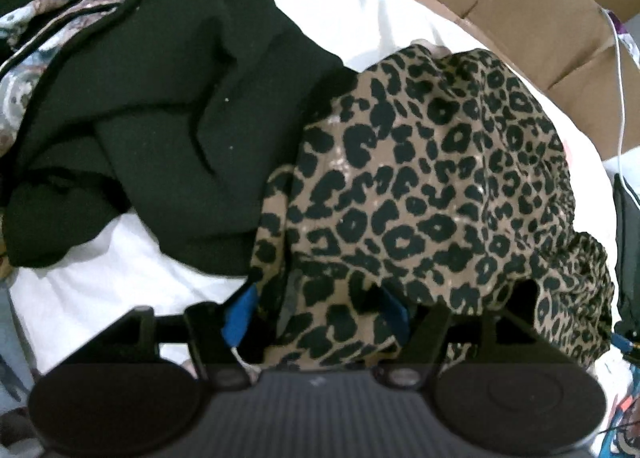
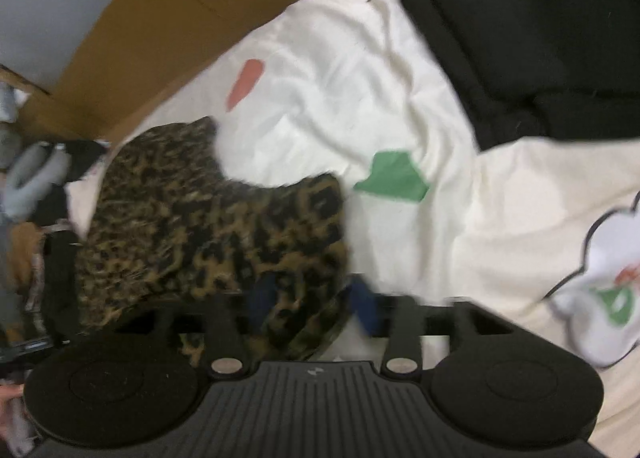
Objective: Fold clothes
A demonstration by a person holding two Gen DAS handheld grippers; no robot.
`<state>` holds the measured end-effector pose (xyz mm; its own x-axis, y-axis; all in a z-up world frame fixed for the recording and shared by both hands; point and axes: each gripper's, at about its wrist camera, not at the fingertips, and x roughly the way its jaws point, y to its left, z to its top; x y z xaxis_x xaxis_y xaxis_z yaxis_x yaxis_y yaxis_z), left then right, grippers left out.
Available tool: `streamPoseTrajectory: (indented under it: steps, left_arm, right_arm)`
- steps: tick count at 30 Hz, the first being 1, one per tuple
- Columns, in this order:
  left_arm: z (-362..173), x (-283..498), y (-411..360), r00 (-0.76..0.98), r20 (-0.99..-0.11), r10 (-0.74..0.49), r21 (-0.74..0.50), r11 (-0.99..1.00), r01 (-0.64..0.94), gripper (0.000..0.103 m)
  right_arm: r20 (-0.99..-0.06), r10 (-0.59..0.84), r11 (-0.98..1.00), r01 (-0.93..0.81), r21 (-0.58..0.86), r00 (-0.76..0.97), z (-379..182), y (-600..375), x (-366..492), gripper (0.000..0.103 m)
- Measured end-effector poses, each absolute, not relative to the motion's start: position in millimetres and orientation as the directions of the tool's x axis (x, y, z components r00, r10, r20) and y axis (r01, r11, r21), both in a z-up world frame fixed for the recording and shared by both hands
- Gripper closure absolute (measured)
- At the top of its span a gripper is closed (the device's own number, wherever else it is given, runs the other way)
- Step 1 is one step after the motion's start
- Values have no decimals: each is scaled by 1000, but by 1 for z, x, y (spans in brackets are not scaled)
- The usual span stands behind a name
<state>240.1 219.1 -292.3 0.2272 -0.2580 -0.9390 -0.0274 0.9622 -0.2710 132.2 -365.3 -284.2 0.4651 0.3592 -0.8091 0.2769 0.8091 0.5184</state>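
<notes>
White bedding point(image 2: 400, 70) with coloured patches is our work surface, with cardboard point(image 1: 520, 10) beyond its far edge. Our left gripper point(image 1: 316, 310) stands with its jaws apart, leopard-print fabric point(image 1: 432, 186) bunched between the blue pads, which do not seem to press on it. Our right gripper point(image 2: 316, 302) is likewise apart over the same leopard-print garment's near edge, the view blurred. To the left in the left wrist view lies a black garment point(image 1: 168, 106), and a patterned one point(image 1: 48, 18) beyond it. We judge the garment has been set down for folding; next we need to take fresh holds on an edge and lay it over itself.
</notes>
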Motion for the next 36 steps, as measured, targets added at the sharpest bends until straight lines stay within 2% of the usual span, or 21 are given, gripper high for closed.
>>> streamPoseTrajectory:
  steps: [3, 11, 20, 28, 29, 30, 32, 33, 36]
  left_arm:
    - [-287, 239, 226, 240, -937, -253, -273, 960, -54, 28]
    - [-297, 228, 225, 218, -947, -235, -258, 963, -82, 28]
    - [-307, 223, 222, 201, -932, -301, -322, 943, -79, 28]
    - [-310, 221, 218, 207, -916, -345, -365, 929, -66, 39]
    - [-311, 220, 218, 201, -915, -350, -367, 928, -55, 47]
    - [-311, 220, 218, 195, -914, -355, -370, 928, -44, 63]
    - [-310, 218, 214, 168, -911, -378, -386, 922, -20, 88]
    - [-308, 216, 213, 168, -910, -380, -387, 922, -12, 88]
    - [-301, 210, 207, 153, -905, -396, -398, 917, 18, 93]
  right_arm:
    - [-799, 418, 782, 276, 559, 433, -296, -357, 121, 39]
    - [-739, 550, 697, 274, 663, 390, -319, -325, 108, 39]
    - [-686, 638, 633, 269, 726, 349, -332, -280, 112, 38]
    - [-653, 676, 604, 251, 757, 342, -336, -248, 118, 39]
    - [-652, 678, 605, 246, 757, 339, -337, -244, 119, 44]
    - [-663, 675, 617, 245, 748, 323, -337, -240, 121, 49]
    - [-685, 667, 641, 242, 728, 293, -337, -234, 124, 97]
    - [-698, 658, 654, 246, 715, 280, -336, -236, 124, 100]
    - [-700, 656, 658, 240, 714, 282, -328, -244, 121, 101]
